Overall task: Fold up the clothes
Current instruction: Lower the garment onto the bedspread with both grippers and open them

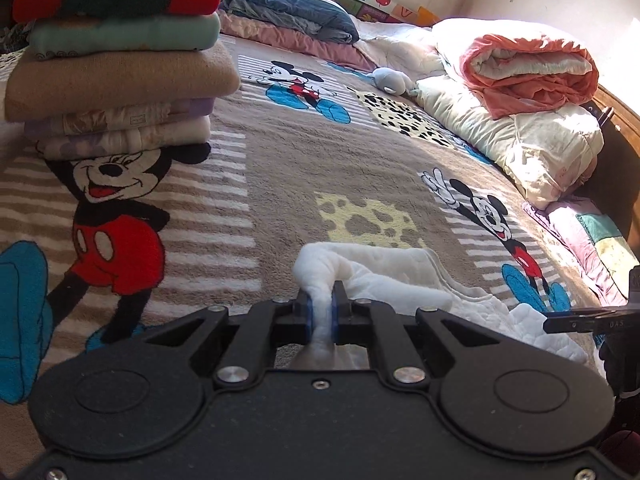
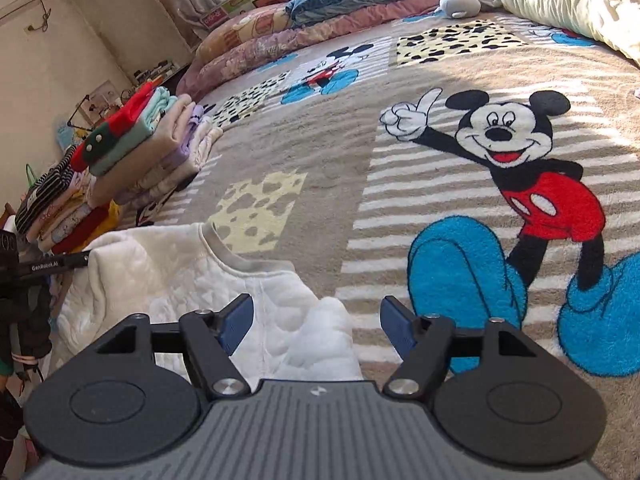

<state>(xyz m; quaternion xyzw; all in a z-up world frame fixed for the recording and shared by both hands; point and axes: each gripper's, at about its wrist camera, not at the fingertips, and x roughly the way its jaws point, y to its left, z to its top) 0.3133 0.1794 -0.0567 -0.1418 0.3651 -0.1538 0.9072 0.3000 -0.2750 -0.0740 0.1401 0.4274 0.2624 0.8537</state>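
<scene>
The left gripper has its jaws pinched tight on a bunched fold of the white quilted garment, which trails off ahead and to the right of the jaws across the Mickey Mouse blanket. The right gripper holds its jaws wide apart, with a lump of the same garment lying between and below them and the rest spreading leftward. A stack of folded clothes sits well ahead, left of the left jaws.
</scene>
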